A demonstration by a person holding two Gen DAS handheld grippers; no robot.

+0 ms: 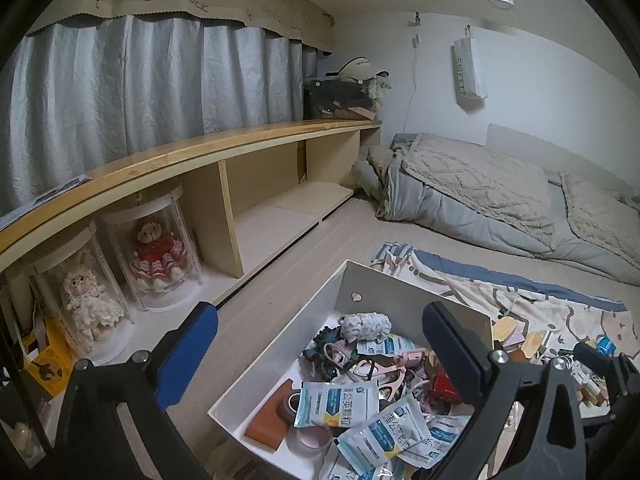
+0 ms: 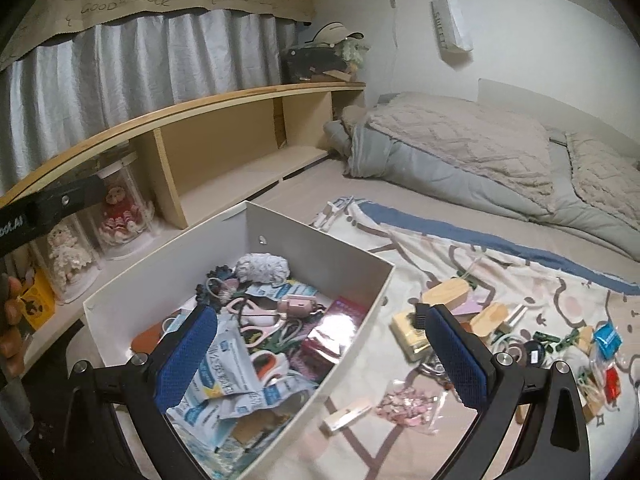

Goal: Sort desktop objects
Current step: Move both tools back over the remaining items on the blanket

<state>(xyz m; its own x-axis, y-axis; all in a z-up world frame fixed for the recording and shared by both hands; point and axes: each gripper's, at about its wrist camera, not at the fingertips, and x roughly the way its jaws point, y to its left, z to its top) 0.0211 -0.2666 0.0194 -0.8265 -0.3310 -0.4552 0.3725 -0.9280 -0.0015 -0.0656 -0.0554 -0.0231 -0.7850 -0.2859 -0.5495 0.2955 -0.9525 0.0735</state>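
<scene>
A white open box sits on the bed, full of blue-white sachets, pink scissors, a grey yarn ball, a red packet and tape rolls. My left gripper is open and empty above the box's near left part. My right gripper is open and empty over the box's right wall. Loose small items lie on the patterned cloth: wooden blocks, a yellow pack, a bag of pink bits.
A low wooden shelf runs along the left with two dolls in clear cases. A folded quilt lies at the back right. The left gripper's body shows at the right view's left edge.
</scene>
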